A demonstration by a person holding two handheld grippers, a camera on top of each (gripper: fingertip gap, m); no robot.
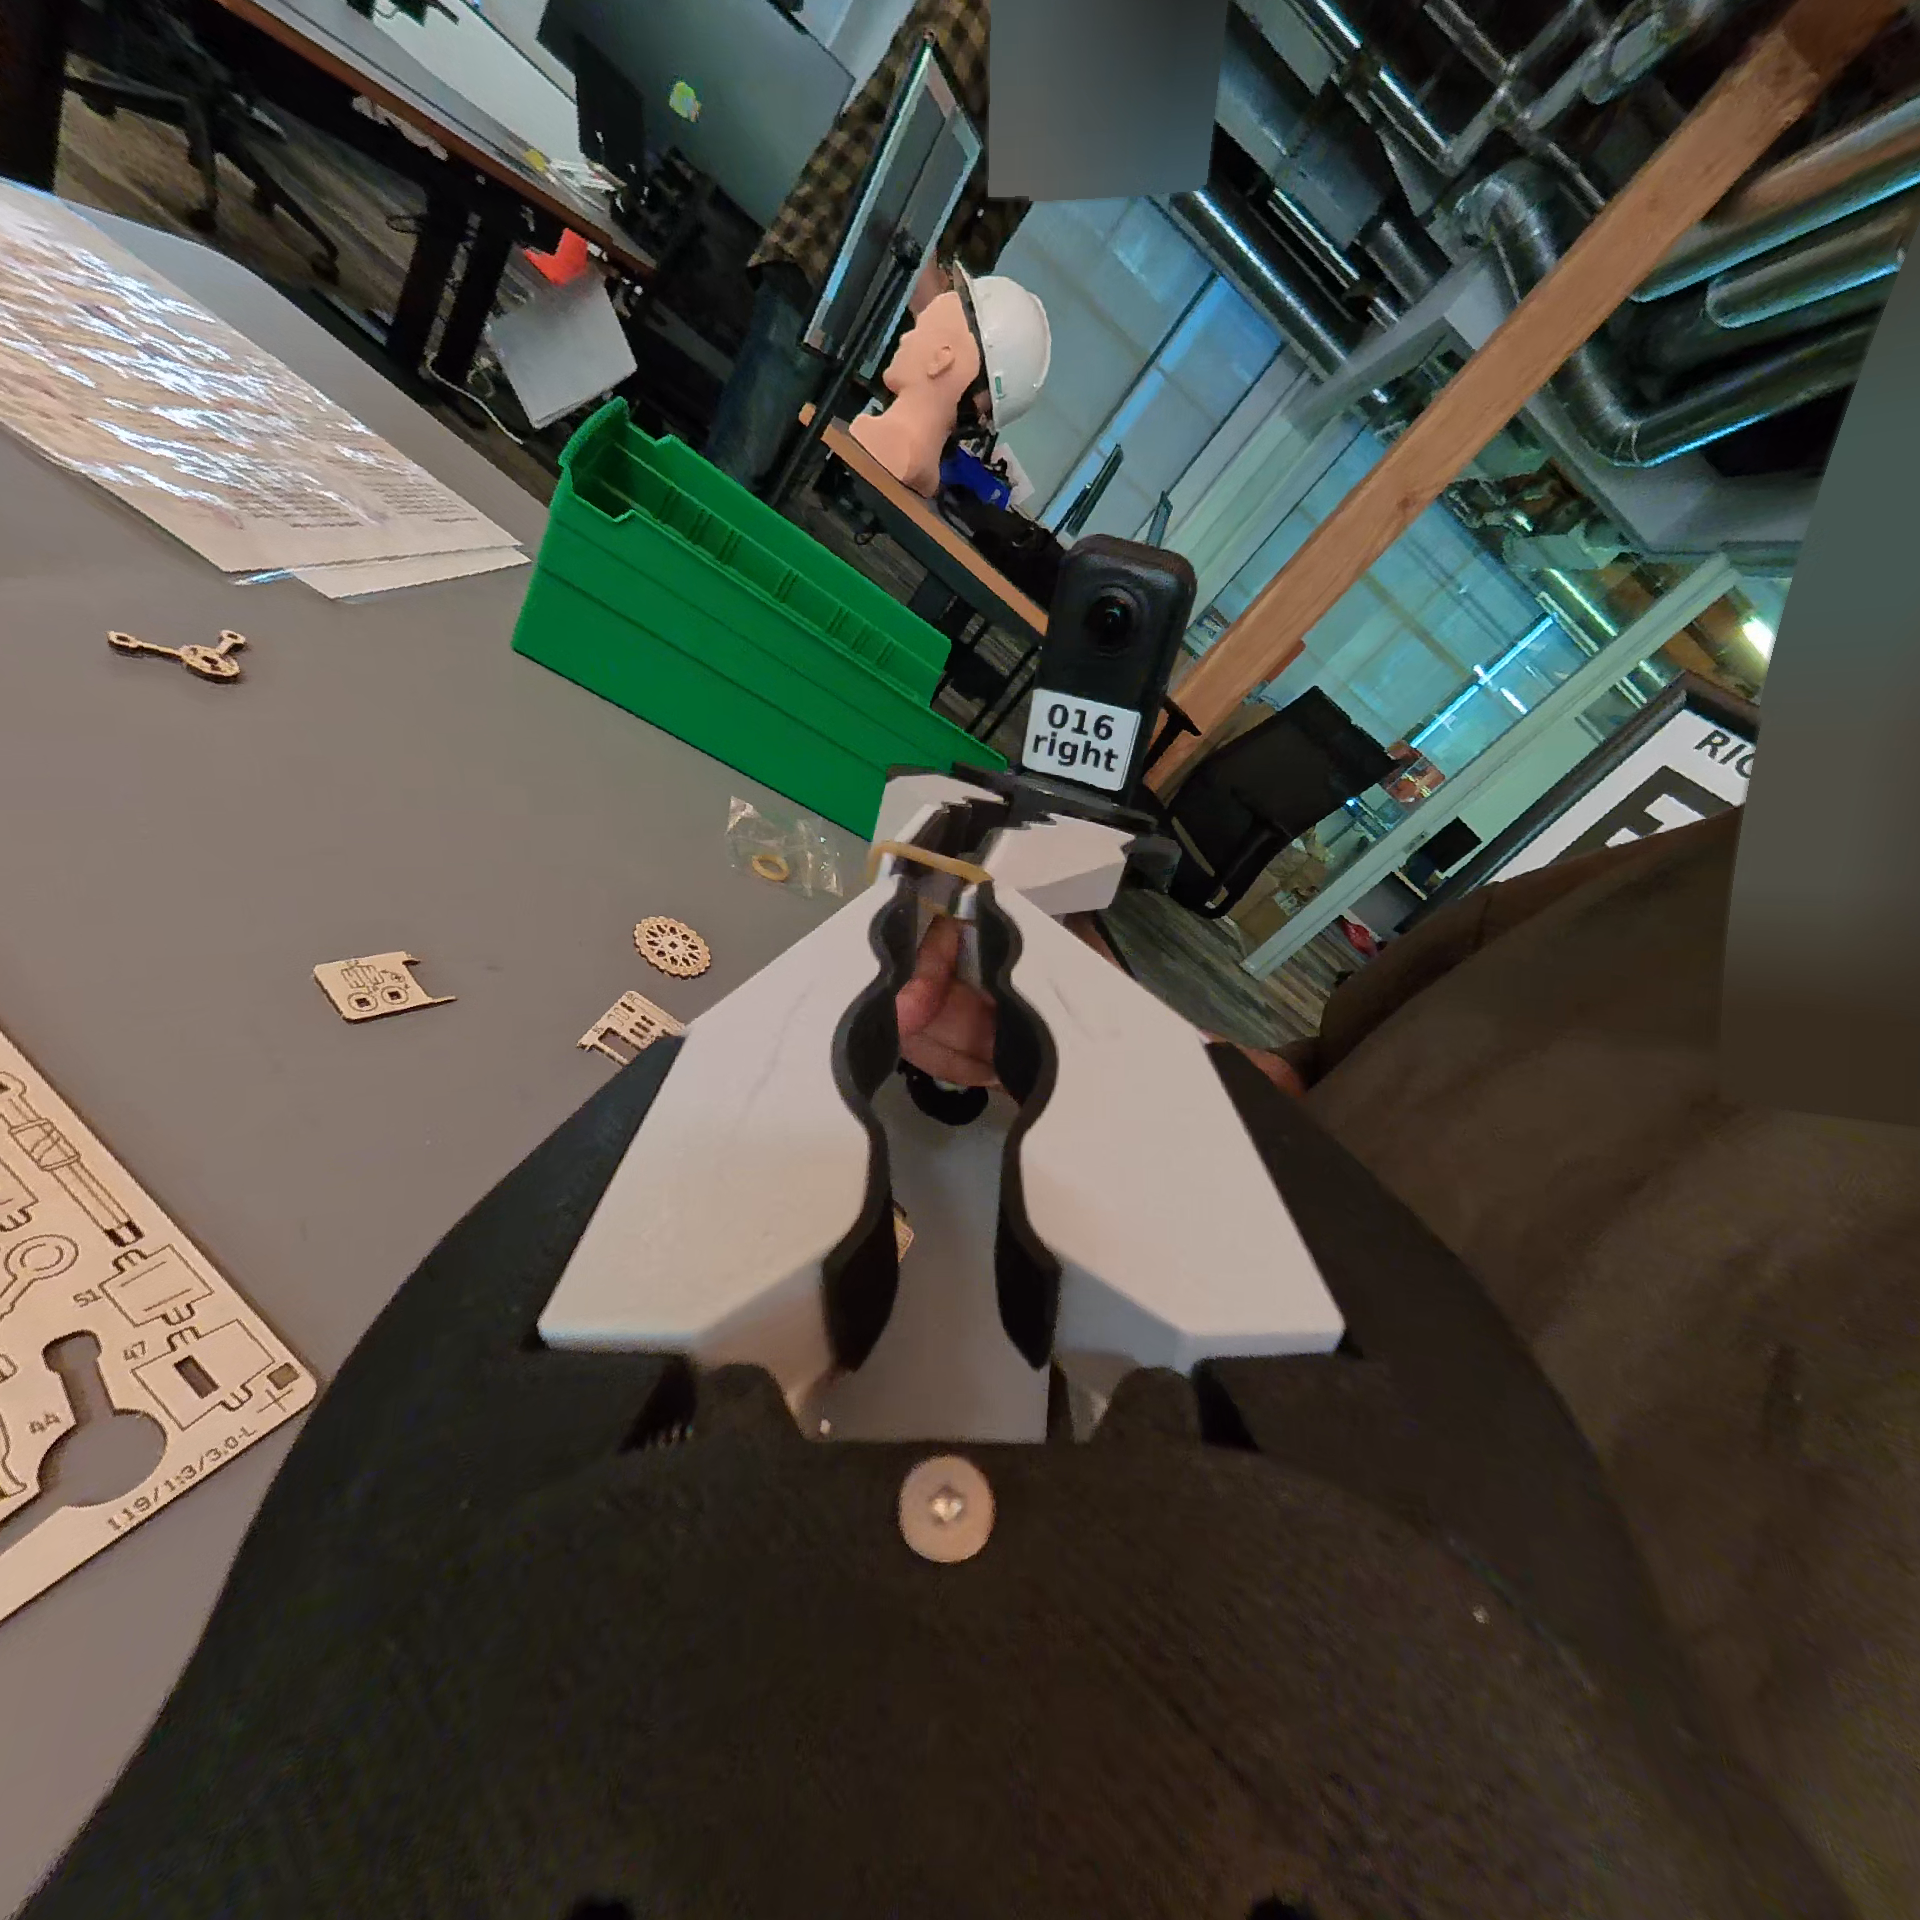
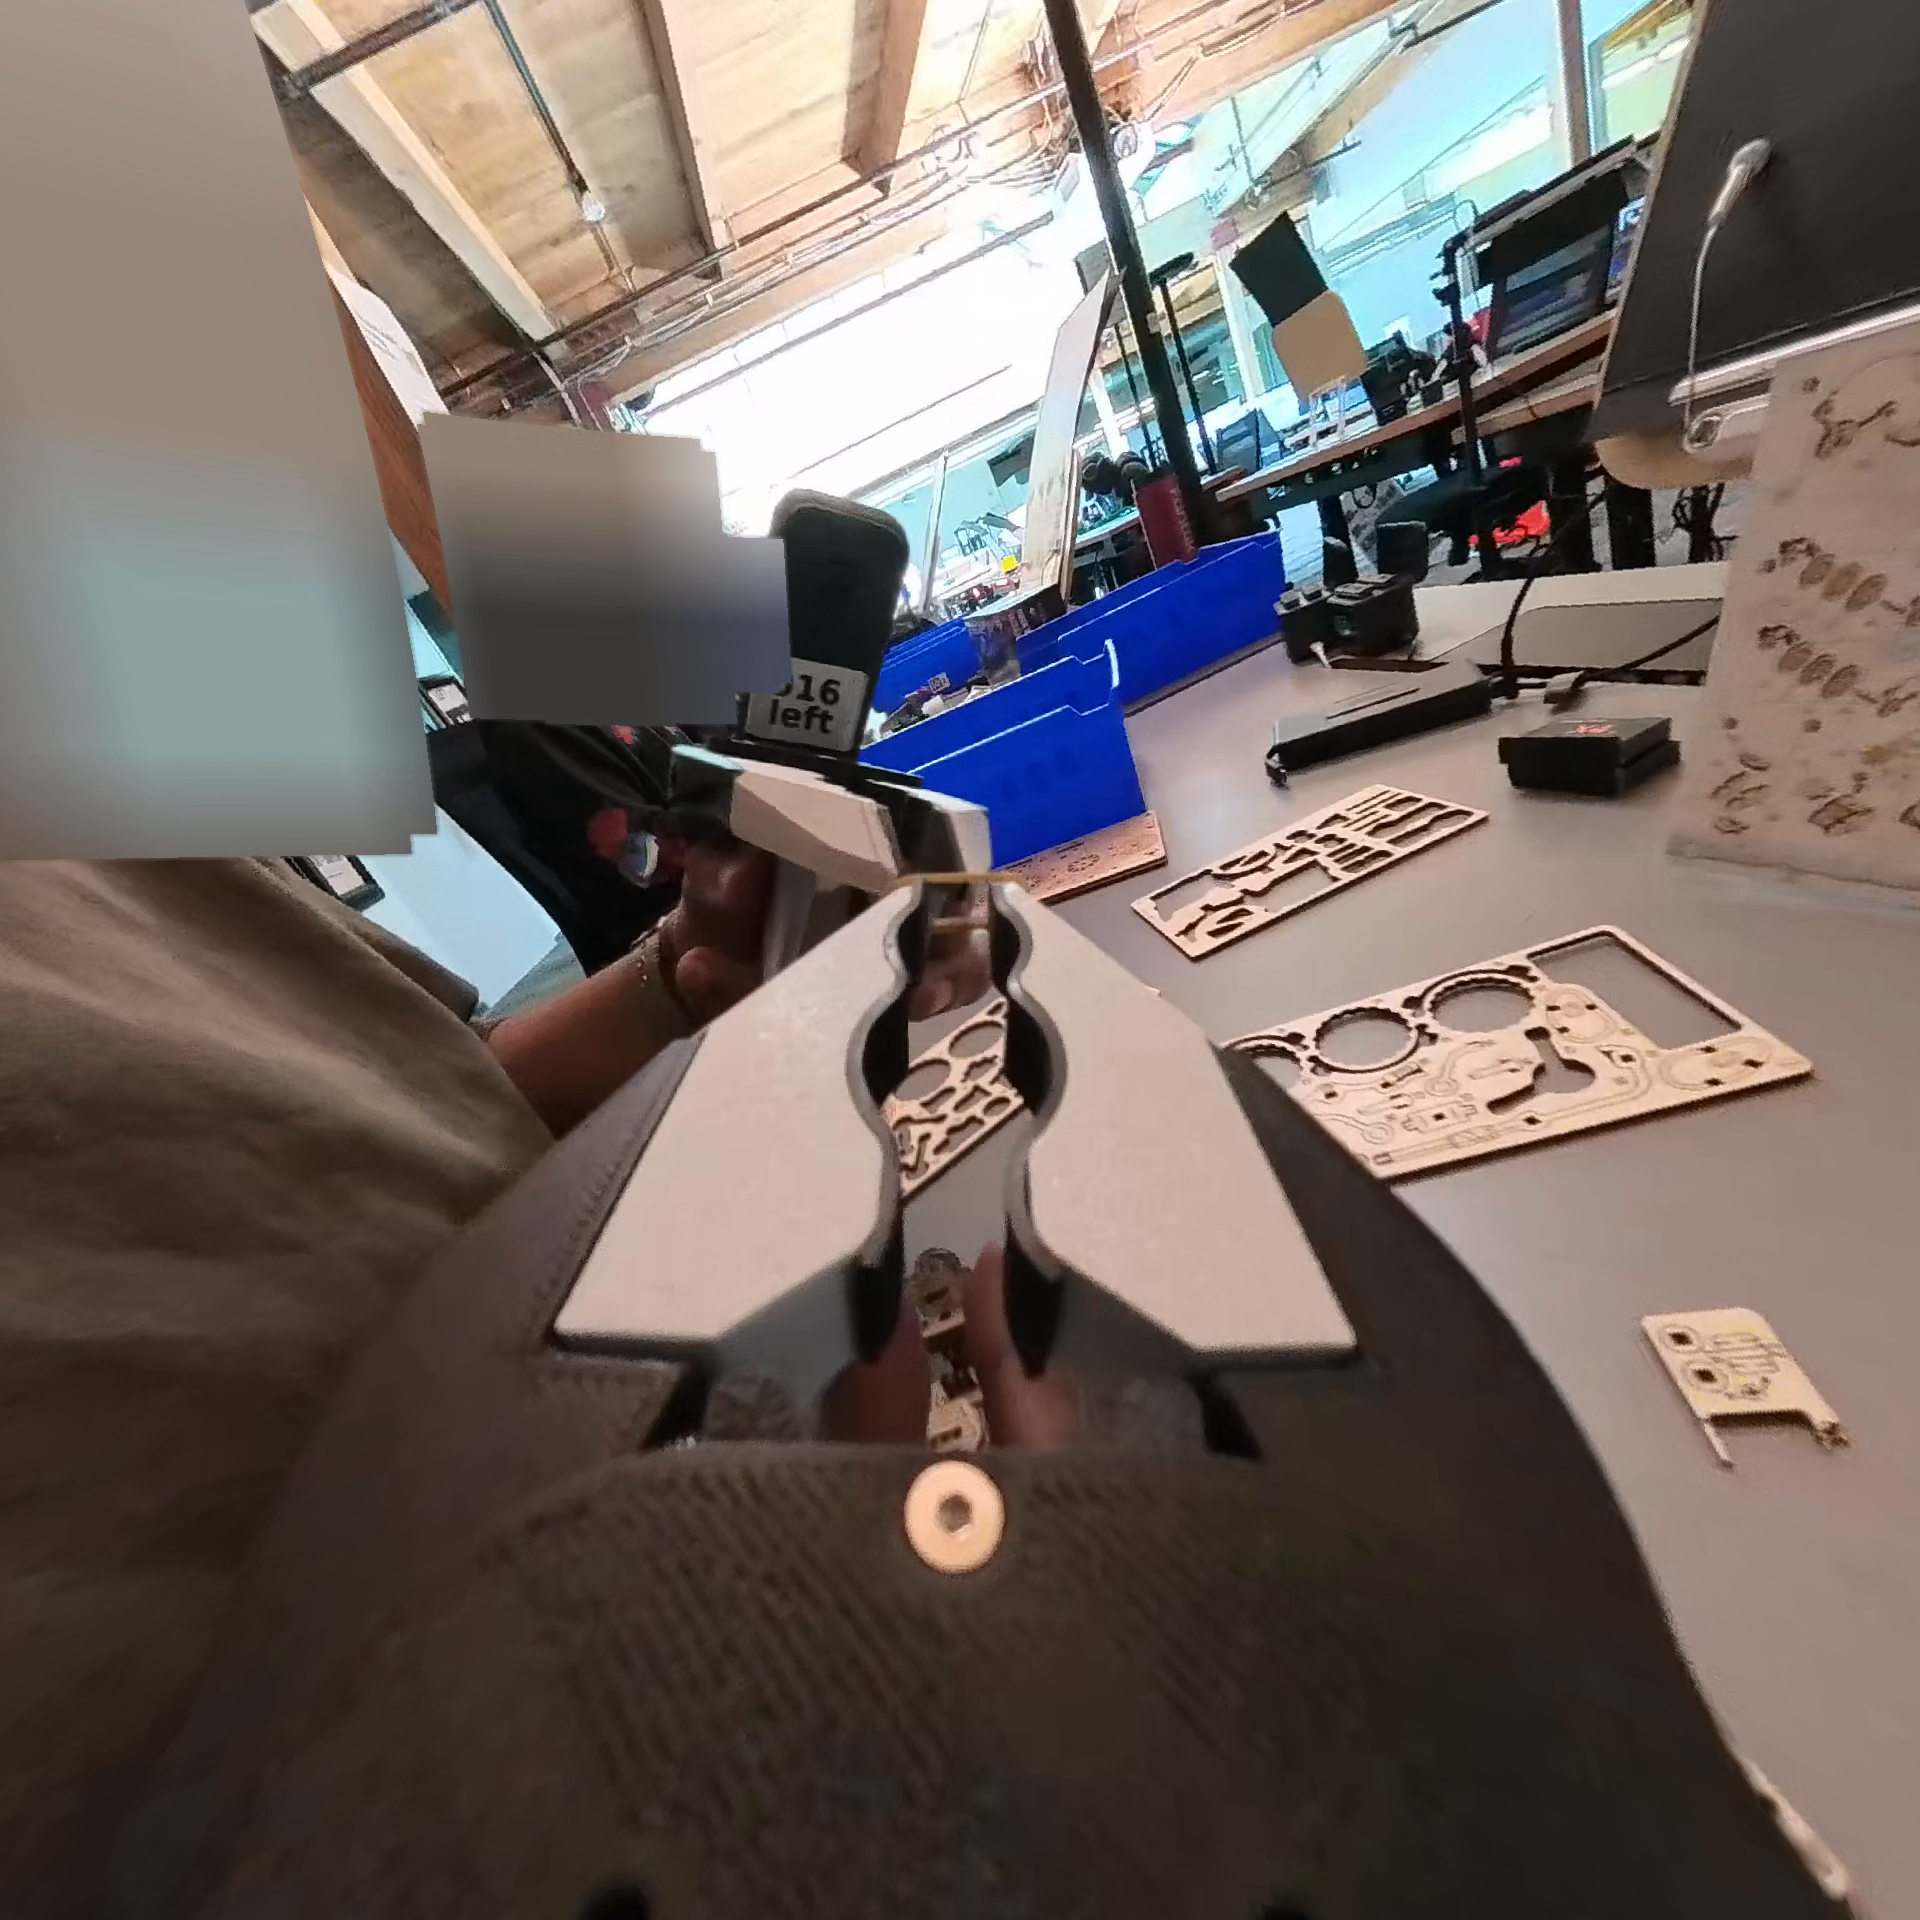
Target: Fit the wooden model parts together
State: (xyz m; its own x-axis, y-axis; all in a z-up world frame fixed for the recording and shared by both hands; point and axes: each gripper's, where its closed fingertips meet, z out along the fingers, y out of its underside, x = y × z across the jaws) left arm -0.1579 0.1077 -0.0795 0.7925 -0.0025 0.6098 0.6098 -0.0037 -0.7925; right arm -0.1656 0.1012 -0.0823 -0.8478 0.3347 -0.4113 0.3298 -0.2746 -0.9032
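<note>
My left gripper (image 1: 940, 899) and right gripper (image 2: 956, 899) are raised above the grey table (image 1: 312, 810) and point at each other, tips almost touching. A yellow rubber band (image 1: 925, 857) is stretched across the spot where the tips meet; it also shows in the right wrist view (image 2: 956, 881). I cannot tell which fingers carry it. Both pairs of jaws stand a narrow gap apart. A wooden gear (image 1: 673, 945) and two small wooden plates (image 1: 379, 987) (image 1: 629, 1029) lie on the table. Below my right gripper, a person's fingers hold a small wooden part (image 2: 945, 1340).
Cut-out wooden sheets lie on the table (image 1: 104, 1330) (image 2: 1527, 1049) (image 2: 1309, 862), with a loose plate (image 2: 1735, 1377) and a key-shaped part (image 1: 187, 652). A green bin (image 1: 707, 634), a small plastic bag (image 1: 790, 847), papers (image 1: 208, 416), blue bins (image 2: 1039, 748) and black boxes (image 2: 1590, 753) stand farther off. Both grippers' tips are close together, under 4 cm apart. The loose plate (image 2: 1735, 1377) is about equally far from each gripper, around 20 cm. The left camera catches it too, in the left wrist view (image 1: 378, 984).
</note>
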